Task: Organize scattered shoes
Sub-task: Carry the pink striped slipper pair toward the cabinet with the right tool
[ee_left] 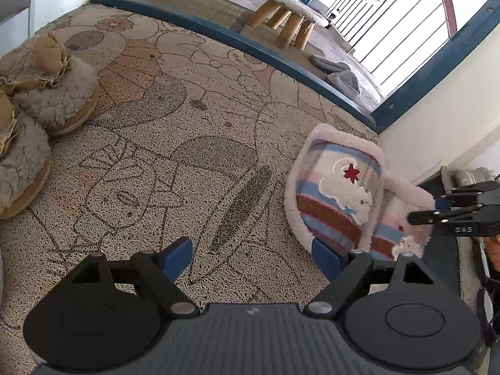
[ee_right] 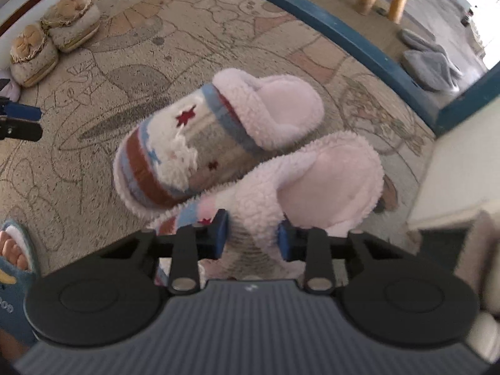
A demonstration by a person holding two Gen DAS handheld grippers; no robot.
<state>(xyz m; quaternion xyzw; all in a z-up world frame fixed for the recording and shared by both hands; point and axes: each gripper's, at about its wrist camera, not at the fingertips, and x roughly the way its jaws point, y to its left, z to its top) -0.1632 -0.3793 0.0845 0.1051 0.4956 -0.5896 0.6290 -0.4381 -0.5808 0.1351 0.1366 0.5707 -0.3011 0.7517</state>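
Two pink fleece slippers with striped toes lie on the patterned mat point(ee_left: 187, 125). My right gripper point(ee_right: 251, 239) is shut on the fleece rim of the near slipper point(ee_right: 312, 184). The other striped slipper point(ee_right: 218, 137) leans against it. In the left wrist view both slippers show at the right, one point(ee_left: 337, 187) in front of the other point(ee_left: 403, 218), with the right gripper point(ee_left: 418, 212) at them. My left gripper point(ee_left: 253, 256) is open and empty over the mat, its right finger close to the slippers. A pair of beige fuzzy slippers point(ee_left: 53, 87) sits at the left wall.
A blue door sill point(ee_left: 250, 47) borders the mat's far side. Beyond it stand a wooden-legged stool point(ee_left: 290, 15) and grey slippers point(ee_left: 340, 75). A white wall point(ee_left: 437, 118) is at the right. A person's foot in a blue slipper point(ee_right: 15, 259) is at the lower left.
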